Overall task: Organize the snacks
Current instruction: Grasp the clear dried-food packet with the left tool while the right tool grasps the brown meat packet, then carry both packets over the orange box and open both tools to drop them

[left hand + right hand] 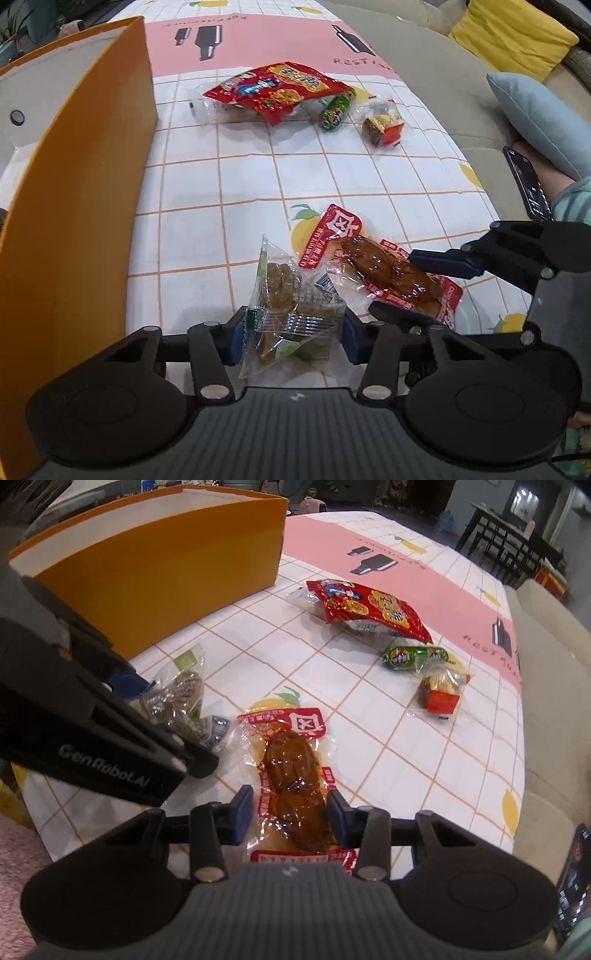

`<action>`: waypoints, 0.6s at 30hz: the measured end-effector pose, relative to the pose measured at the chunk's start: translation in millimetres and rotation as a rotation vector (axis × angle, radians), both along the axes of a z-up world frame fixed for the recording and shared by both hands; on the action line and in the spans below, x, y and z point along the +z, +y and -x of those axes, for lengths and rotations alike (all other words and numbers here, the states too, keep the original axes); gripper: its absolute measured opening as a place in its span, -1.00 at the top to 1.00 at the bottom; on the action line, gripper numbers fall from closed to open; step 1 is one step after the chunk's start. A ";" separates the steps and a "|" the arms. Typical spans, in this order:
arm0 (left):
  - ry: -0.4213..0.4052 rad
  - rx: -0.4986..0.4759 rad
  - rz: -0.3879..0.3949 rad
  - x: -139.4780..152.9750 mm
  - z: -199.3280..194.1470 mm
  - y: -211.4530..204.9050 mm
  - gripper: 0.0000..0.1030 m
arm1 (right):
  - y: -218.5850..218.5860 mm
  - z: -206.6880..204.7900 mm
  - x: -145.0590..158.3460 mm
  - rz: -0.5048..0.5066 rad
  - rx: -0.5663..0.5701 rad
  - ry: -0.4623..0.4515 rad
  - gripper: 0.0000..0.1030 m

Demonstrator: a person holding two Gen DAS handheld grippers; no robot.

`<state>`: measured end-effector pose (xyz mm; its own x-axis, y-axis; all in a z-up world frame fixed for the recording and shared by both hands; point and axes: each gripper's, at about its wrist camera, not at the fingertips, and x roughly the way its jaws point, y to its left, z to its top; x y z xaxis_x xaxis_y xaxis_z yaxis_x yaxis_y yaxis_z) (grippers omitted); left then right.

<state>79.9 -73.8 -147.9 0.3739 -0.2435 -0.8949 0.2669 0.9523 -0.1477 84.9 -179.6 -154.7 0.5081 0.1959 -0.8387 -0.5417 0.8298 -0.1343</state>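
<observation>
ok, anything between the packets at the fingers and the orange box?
Nothing visible. The left gripper brackets the clear green packet, the right gripper brackets the red meat packet, and only bare tablecloth lies between them and the orange box. The other snacks sit farther away, off that path.

Black left tool (293,338), blue pads (236,341), silver screws.

Left claw (293,334): low over the near edge of the counter, blue pads (236,341) pressing both sides of a clear packet (288,295).
Right claw (290,812): just right of the left one at the same near edge, blue pads (242,810) straddling a red-edged pouch (291,779); whether they touch it is unclear.
Spacing: the two claws sit close, bodies nearly touching.
</observation>
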 end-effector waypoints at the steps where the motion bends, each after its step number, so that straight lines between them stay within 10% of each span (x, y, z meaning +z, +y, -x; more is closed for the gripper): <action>1: -0.004 0.006 0.001 1.1 -0.1 1.1 -0.07 | 0.8 1.5 1.3 0.006 0.005 -0.011 0.22; 18: -0.082 0.148 0.167 64.3 -5.6 28.7 -0.06 | -14.6 4.4 60.5 -0.167 -0.168 -0.156 0.22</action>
